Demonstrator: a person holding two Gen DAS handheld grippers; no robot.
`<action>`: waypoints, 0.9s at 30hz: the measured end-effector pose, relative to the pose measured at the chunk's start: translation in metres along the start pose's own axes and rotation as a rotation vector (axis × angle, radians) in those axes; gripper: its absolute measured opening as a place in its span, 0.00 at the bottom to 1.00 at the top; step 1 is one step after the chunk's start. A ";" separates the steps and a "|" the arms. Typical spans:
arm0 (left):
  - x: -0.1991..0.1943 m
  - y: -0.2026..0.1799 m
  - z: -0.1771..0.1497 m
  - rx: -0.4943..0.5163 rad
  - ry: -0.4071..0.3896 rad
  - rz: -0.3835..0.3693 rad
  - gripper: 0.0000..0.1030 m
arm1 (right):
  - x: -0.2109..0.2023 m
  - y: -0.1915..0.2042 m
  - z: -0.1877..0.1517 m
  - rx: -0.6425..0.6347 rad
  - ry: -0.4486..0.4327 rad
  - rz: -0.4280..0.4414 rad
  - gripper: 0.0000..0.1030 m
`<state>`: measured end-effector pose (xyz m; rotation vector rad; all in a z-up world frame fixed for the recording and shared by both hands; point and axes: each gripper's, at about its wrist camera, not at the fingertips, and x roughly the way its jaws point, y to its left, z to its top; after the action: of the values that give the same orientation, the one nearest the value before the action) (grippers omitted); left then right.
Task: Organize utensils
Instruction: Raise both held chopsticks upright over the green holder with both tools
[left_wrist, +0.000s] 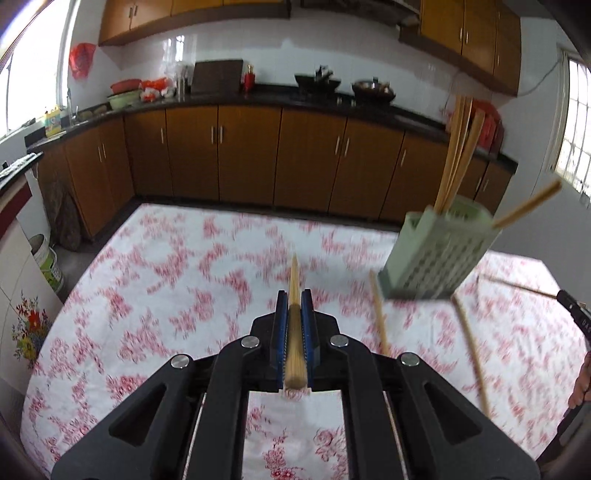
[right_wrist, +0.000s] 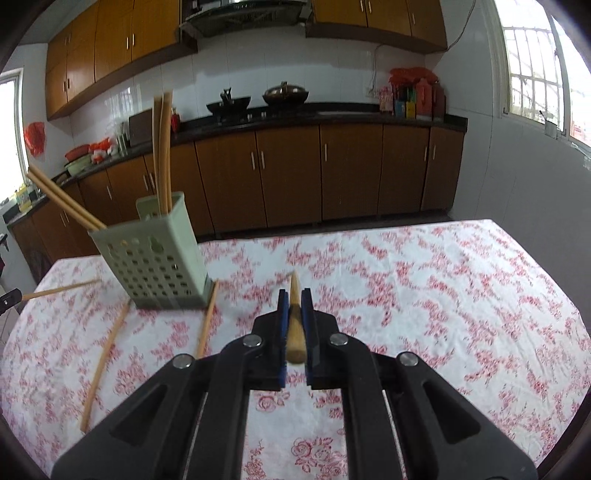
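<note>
Left gripper (left_wrist: 294, 314): clenched on a chopstick (left_wrist: 294, 280), tip forward; I'd tilt it upright before lowering.
Right gripper (right_wrist: 294, 312): clamped on another chopstick (right_wrist: 294, 295); I'd wait my turn.
Loose chopsticks (right_wrist: 101, 354): on the tablecloth (right_wrist: 443, 295) beside the holder.
Holder (right_wrist: 155, 258): green, near the table's far edge; aim for its open top.

The left gripper (left_wrist: 294, 314) is closed on a wooden chopstick (left_wrist: 294, 332), which lies lengthwise between the blue pads (left_wrist: 281, 332) with its thin end pointing forward over the table (left_wrist: 166, 266). A pale green holder (left_wrist: 439, 251) stands near the table's far right edge, with several chopsticks (left_wrist: 456, 155) upright in it and one leaning out to the right. Two loose chopsticks (left_wrist: 472, 354) lie on the flowered cloth just in front of the holder. The right gripper's tip (left_wrist: 576, 314) shows at the right edge, holding another chopstick (left_wrist: 517, 286).
</note>
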<state>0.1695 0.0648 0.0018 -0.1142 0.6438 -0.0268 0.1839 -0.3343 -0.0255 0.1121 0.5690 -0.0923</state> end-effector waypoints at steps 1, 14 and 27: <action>-0.003 0.000 0.003 -0.007 -0.014 -0.002 0.07 | -0.003 -0.001 0.004 0.003 -0.013 0.005 0.08; -0.029 -0.002 0.035 -0.028 -0.130 -0.018 0.07 | -0.027 0.000 0.034 0.020 -0.119 0.018 0.08; -0.063 -0.026 0.050 0.043 -0.173 -0.099 0.07 | -0.062 0.020 0.066 0.011 -0.168 0.120 0.08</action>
<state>0.1491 0.0473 0.0821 -0.1054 0.4639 -0.1250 0.1695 -0.3197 0.0644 0.1474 0.3936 0.0124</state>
